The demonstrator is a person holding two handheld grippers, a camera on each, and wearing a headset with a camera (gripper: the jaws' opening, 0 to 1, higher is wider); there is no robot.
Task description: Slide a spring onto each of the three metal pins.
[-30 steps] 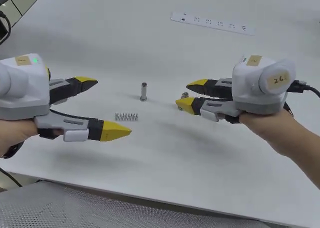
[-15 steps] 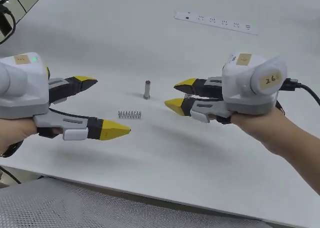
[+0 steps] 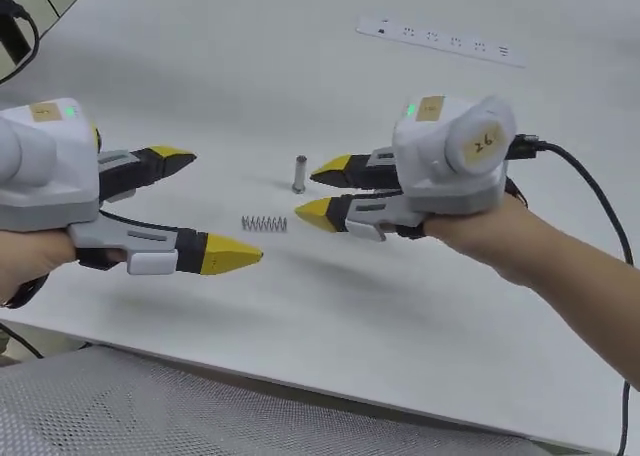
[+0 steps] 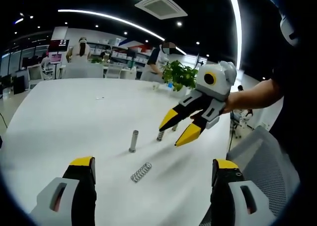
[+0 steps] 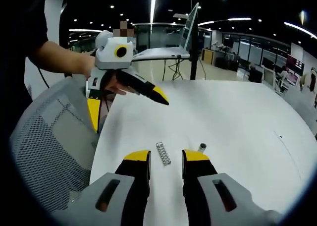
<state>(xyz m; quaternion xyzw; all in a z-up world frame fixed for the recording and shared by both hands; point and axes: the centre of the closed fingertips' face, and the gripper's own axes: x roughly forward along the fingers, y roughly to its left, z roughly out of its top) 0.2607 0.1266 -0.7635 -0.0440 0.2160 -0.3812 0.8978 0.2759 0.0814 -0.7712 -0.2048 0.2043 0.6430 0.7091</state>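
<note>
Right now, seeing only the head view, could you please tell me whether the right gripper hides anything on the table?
Observer: Yes. In the left gripper view a small upright metal piece stands on the table and shows just beside the fingers of the right gripper. It is too small to identify.
Operator: Thank you. Is the spring lined up with those fingers?
Observer: In the right gripper view the spring lies just ahead of the gap between the open fingers, and the pin stands past one fingertip.
Operator: And beyond the left gripper?
Observer: What looks like an open laptop.
</note>
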